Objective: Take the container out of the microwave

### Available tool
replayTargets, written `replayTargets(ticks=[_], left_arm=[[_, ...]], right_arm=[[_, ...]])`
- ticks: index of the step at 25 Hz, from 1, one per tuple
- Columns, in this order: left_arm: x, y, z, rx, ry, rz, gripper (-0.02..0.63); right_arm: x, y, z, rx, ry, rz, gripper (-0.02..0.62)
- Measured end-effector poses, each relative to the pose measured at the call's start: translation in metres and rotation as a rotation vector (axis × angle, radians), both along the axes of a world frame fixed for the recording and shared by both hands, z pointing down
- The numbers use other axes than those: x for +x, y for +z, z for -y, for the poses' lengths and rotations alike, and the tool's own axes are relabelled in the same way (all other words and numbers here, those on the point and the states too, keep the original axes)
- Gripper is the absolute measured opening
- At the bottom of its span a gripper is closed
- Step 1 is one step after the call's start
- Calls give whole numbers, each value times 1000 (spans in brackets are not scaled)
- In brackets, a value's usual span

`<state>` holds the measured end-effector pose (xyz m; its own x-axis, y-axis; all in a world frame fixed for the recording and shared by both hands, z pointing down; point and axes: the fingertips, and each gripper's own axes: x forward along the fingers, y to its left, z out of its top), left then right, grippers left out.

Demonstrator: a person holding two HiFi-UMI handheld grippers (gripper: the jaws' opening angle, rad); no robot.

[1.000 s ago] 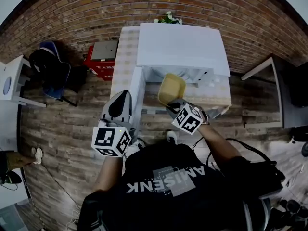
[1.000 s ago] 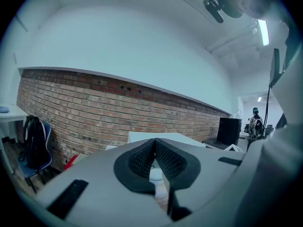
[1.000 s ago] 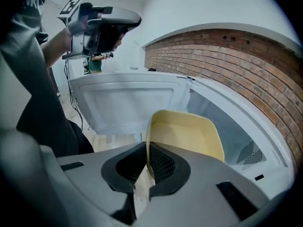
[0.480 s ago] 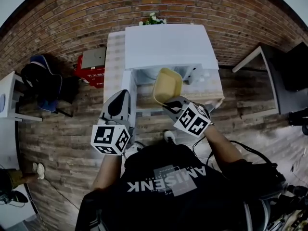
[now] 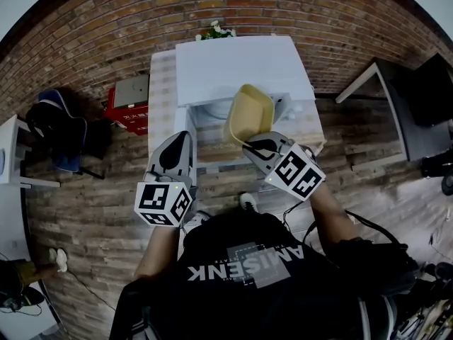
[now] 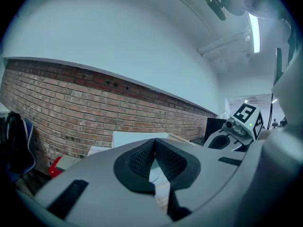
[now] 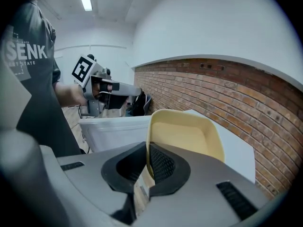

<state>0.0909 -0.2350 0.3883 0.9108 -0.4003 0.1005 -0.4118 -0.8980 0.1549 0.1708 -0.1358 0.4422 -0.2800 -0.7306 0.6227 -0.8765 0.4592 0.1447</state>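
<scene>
Container (image 5: pixel 249 113) raised higher; right gripper (image 5: pixel 248 144) clamps its near rim; left gripper (image 5: pixel 185 136) closed, empty.

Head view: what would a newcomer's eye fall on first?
The pale yellow container stands out at the centre, gripped by its rim in the right gripper, in front of the white microwave. Behind it runs a red brick wall. The left gripper, shut and empty, is to the container's lower left.
</scene>
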Motion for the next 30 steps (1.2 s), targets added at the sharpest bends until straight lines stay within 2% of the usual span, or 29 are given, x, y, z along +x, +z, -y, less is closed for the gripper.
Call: replayTargets(ticks=[18,24,30], left_arm=[[14,2,4,5,14,7,11],[15,1,4,17,14,6,11],[14,-2,4,19,10,8,11]], right_arm=[[44,-60,29,248,203,-9,49],[57,-62,31,291,258,-21,48],[57,-66,35,301,264,-21,48]])
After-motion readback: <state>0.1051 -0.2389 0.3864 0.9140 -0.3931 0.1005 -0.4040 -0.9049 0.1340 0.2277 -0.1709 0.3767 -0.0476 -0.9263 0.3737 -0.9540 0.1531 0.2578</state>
